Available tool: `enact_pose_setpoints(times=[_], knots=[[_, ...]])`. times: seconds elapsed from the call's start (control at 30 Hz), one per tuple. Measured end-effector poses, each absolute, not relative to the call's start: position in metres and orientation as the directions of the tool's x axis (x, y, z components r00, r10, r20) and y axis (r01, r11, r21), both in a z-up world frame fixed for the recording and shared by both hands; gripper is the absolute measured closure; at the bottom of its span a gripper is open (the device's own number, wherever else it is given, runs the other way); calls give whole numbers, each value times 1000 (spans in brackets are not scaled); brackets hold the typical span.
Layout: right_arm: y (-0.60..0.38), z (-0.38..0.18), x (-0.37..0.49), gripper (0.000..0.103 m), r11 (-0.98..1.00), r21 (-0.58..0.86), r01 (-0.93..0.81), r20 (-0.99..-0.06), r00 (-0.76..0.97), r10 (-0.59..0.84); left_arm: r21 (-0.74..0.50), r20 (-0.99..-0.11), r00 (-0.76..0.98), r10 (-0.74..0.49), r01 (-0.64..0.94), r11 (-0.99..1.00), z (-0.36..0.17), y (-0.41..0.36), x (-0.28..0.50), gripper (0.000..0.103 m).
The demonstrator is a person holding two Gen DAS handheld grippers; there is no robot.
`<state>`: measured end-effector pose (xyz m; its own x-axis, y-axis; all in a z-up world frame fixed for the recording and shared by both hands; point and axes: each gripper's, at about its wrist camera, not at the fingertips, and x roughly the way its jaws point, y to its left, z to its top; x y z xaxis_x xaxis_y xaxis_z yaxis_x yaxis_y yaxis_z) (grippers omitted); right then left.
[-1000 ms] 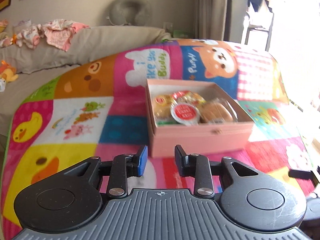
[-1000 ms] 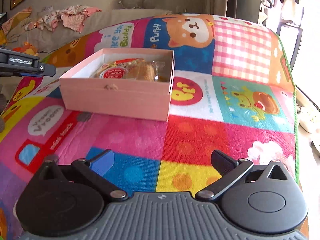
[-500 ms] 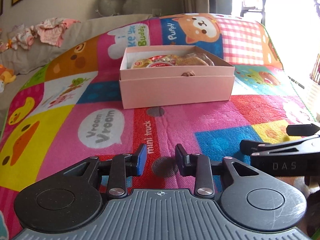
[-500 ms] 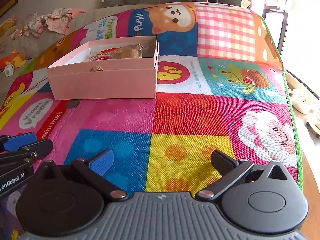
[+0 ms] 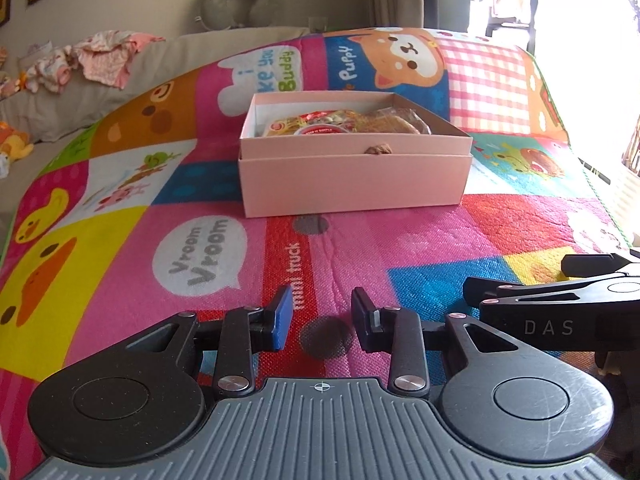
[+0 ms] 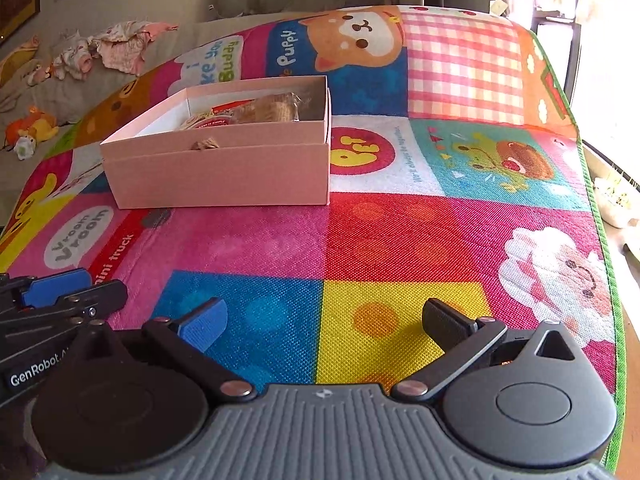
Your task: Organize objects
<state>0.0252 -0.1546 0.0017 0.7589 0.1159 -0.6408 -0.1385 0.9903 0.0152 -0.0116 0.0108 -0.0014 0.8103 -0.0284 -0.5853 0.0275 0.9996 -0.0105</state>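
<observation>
Your left hand-held gripper (image 5: 320, 316) faces the pink box (image 5: 352, 184) straight ahead on the mat (image 5: 400, 248), long side across; jaws part-open, empty. Your right hand-held gripper (image 6: 322, 320), wide open and empty, has the box ahead-left, so left is better lined up.

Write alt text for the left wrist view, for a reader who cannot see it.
An open pink box of wrapped snacks sits on a colourful cartoon play mat, ahead of the left tongs, which are open and empty. The right tongs show at the right edge.
</observation>
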Motion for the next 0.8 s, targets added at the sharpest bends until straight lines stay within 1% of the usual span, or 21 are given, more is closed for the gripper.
enact_pose_setpoints(times=[0.27,0.57,0.8], knots=[[-155,1,22,0,989,11,-147,-631,766,121,-22,-585,810,-35,27,999,-2,13,-13,67],[-155,1,22,0,989,11,-144,-631,767,119,14,-585,811,-12,25,1000,-2,9,-12,67],[-156,1,22,0,989,14,-144,-631,767,121,-13,-585,811,-27,24,1000,-2,10,-12,67]])
